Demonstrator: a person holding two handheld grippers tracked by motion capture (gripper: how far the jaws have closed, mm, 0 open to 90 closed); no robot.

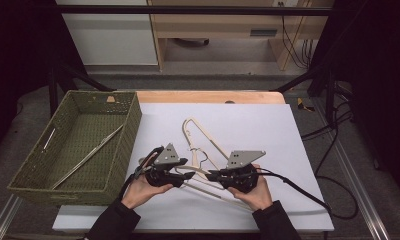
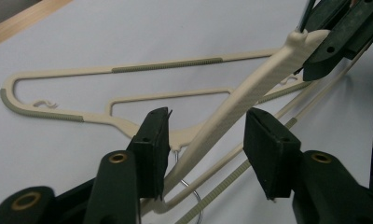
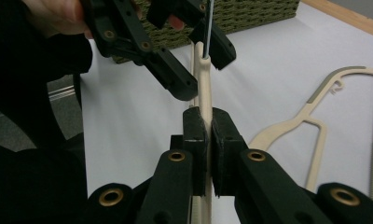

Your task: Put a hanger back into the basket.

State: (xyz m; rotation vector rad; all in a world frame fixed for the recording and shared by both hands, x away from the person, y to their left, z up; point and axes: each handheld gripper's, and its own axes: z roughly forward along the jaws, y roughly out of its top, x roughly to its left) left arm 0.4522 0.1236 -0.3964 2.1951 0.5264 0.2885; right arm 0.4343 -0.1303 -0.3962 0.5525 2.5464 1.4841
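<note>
The cream plastic hanger (image 3: pixel 204 100) sits lifted at the near middle of the white sheet (image 1: pixel 288 150), above a second hanger (image 2: pixel 128 100); the right gripper (image 3: pixel 205 135) clamps its arm edge-on; the left gripper (image 2: pixel 208 140) straddles it half-open, pads apparently not pressing. I judge it light, stiff and slick, best held on the ribbed strips; the high view adds the green wicker basket (image 1: pixel 130 130) at far left.

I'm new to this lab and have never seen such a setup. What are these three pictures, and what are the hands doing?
A person holds a hand tool with two black jaws in each hand. The high view looks down on the table; the other two ride on the tools, looking along their jaws. The right gripper is clamped on a cream hanger lifted off the white sheet. The left gripper has that hanger's arm between its jaws, not yet pressing. Another hanger lies flat. A green basket stands at the left.
</note>
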